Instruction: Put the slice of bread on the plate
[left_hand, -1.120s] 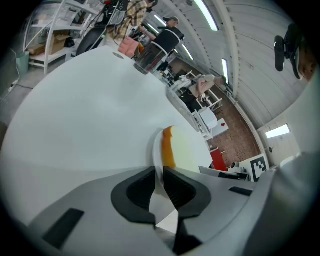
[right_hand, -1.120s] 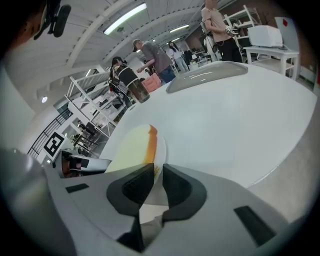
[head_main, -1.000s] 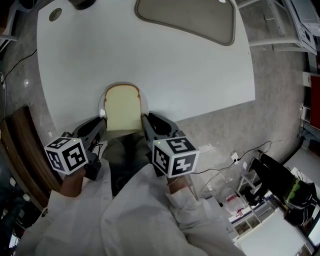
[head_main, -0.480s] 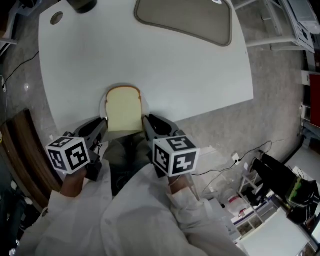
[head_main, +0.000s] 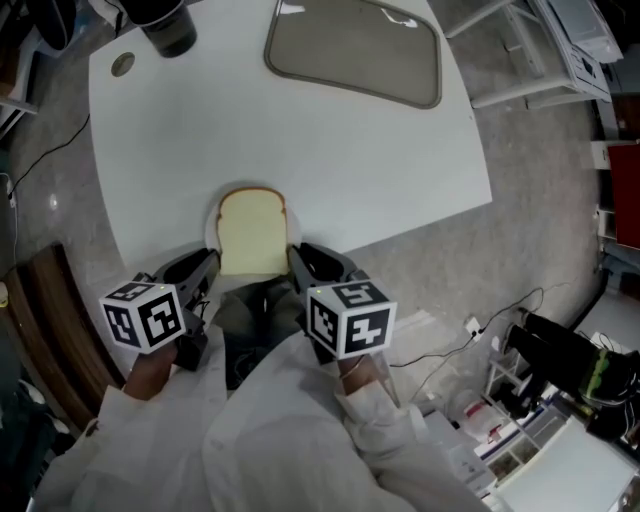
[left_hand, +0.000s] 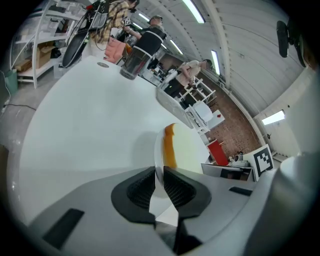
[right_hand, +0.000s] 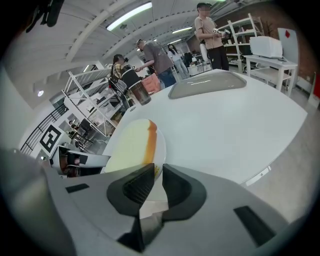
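My left gripper (head_main: 207, 263) and right gripper (head_main: 297, 256) each pinch the rim of the plate (head_main: 211, 222) at the table (head_main: 300, 130)'s near edge, the bread slice (head_main: 252, 232) lying between them, domed end away.

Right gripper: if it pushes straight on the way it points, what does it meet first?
The plate: its rim sits pinched between the right gripper's jaws. Right behind that, probably the bread crust.
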